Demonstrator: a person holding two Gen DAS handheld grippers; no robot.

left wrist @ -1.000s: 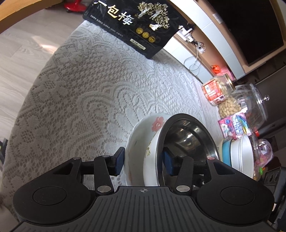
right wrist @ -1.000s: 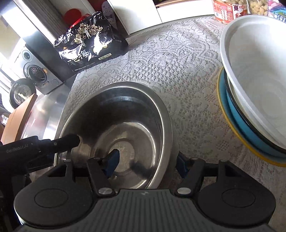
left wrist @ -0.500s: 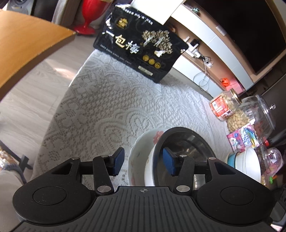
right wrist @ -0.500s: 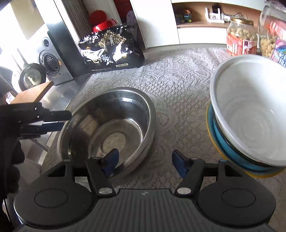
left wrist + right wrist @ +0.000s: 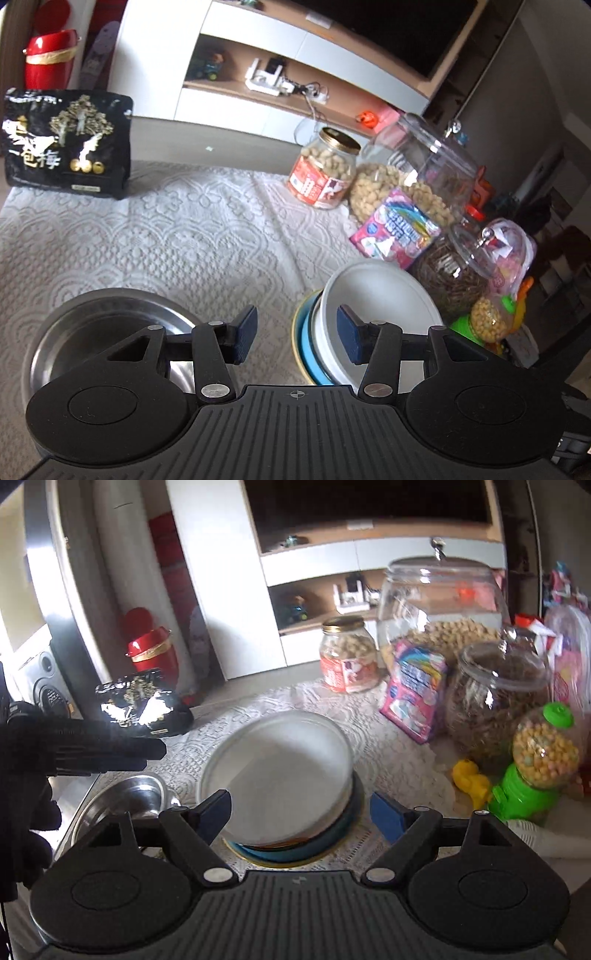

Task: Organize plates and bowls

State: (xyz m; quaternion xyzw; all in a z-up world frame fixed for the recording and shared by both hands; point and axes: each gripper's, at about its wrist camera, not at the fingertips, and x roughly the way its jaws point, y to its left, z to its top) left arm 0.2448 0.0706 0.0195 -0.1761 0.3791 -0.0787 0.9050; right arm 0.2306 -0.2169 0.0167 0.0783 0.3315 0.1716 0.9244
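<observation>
A steel bowl (image 5: 103, 325) sits on the lace-covered table (image 5: 184, 236) at lower left in the left wrist view. To its right a white bowl (image 5: 376, 302) tops a stack of a blue bowl (image 5: 308, 347) and a yellow-rimmed plate. My left gripper (image 5: 297, 334) is open and empty above the gap between them. In the right wrist view the white bowl (image 5: 280, 771) lies beyond my right gripper (image 5: 301, 812), whose jaws are opening with nothing pressed between the pads. The steel bowl (image 5: 136, 797) is at lower left there, and the left gripper (image 5: 153, 757) hovers above it.
A black snack bag (image 5: 70, 147) stands at the table's far left. Along the right are a nut jar (image 5: 325, 173), a big glass jar (image 5: 417, 177), a pink packet (image 5: 395, 229), a green candy dispenser (image 5: 535, 768) and a yellow toy (image 5: 472, 779).
Both grippers have lifted off the steel bowl's rim, drawn back and swung right to face the stack. The right jaws have widened. The steel bowl stays on the table.
</observation>
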